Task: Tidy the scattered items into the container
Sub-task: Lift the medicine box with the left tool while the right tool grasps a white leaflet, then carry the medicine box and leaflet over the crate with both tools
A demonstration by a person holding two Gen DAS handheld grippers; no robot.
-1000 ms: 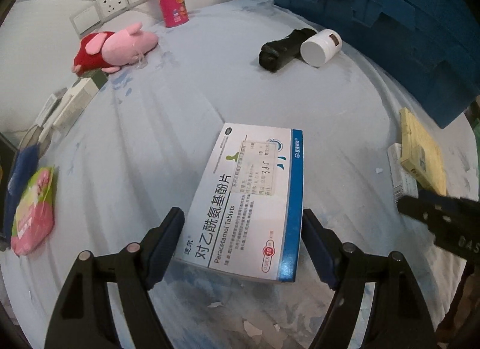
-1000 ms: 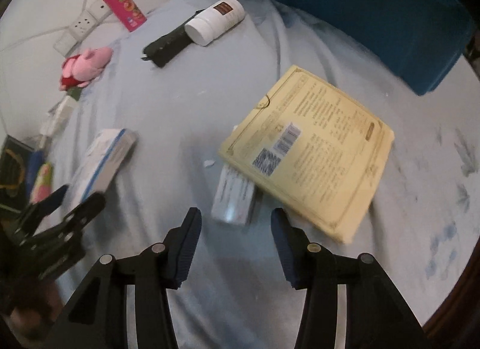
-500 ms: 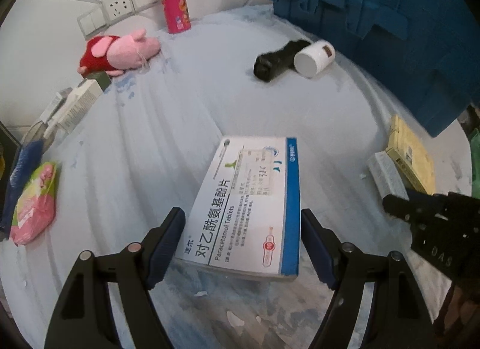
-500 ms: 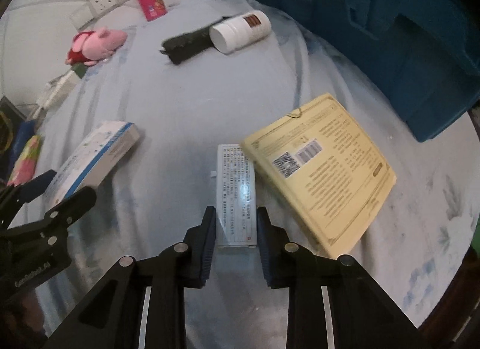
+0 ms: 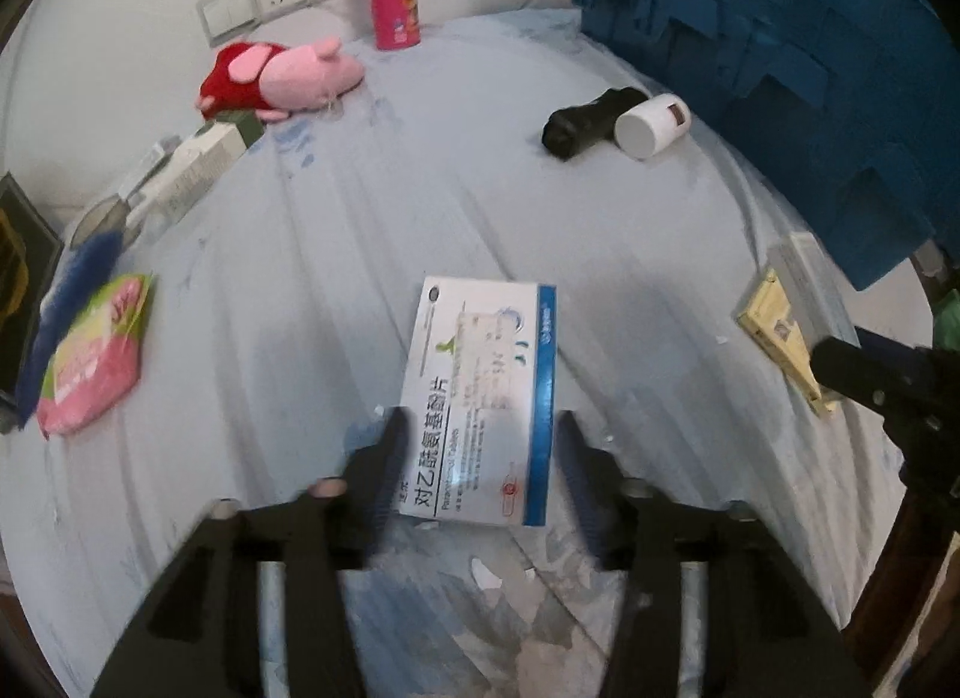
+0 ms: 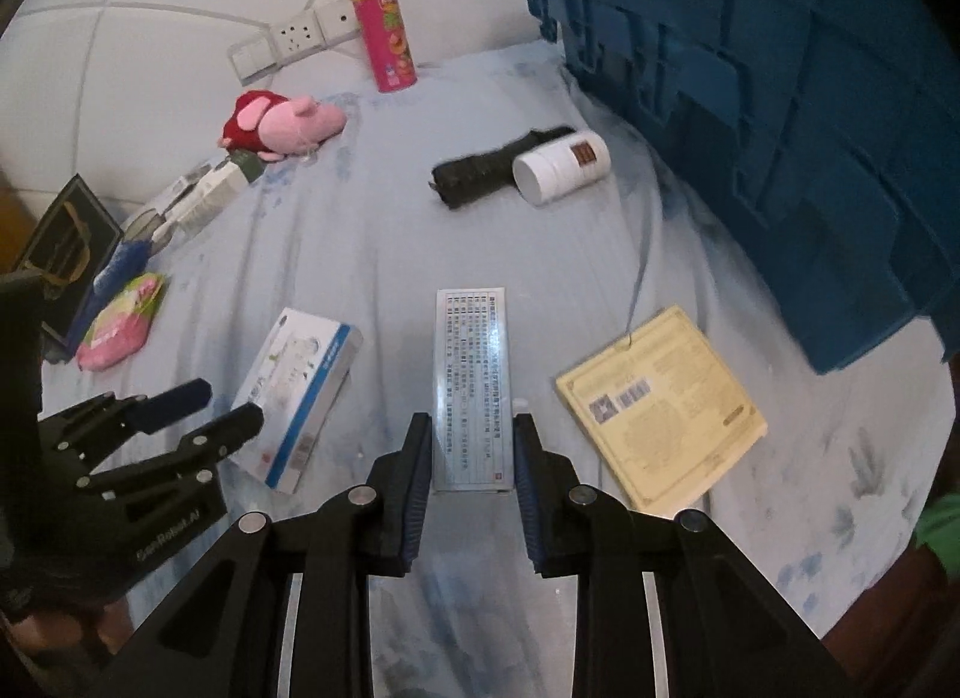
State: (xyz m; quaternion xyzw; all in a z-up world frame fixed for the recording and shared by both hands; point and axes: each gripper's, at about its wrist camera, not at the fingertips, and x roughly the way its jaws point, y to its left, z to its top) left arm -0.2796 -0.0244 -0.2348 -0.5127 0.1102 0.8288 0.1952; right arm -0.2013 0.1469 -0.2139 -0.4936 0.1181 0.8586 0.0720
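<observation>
The slim silver-white packet (image 6: pixel 473 392) printed with rows of small text sits pinched by its near end between the pads of the right tool (image 6: pixel 472 479), its far end pointing toward the blue crate (image 6: pixel 780 98). Just to its right, a flat yellow box (image 6: pixel 660 404) lies on the pale blue cloth (image 6: pixel 360 230), near the crate's corner. To its left lies the white-and-blue tablet box (image 5: pixel 486 404), between the fingers of the left tool (image 5: pixel 480 470); the jaws are opening, the left pad right at the box's edge and the right pad clear of it. Farther off, a white jar (image 6: pixel 561 167) lies on its side touching a black cylindrical object (image 6: pixel 486 170) beside the crate. A pink plush toy (image 6: pixel 282 122) and an upright pink canister (image 6: pixel 387 32) lie near the wall sockets (image 6: pixel 288 41). A pink-green pouch (image 6: pixel 120 326) rests at the cloth's left edge.
</observation>
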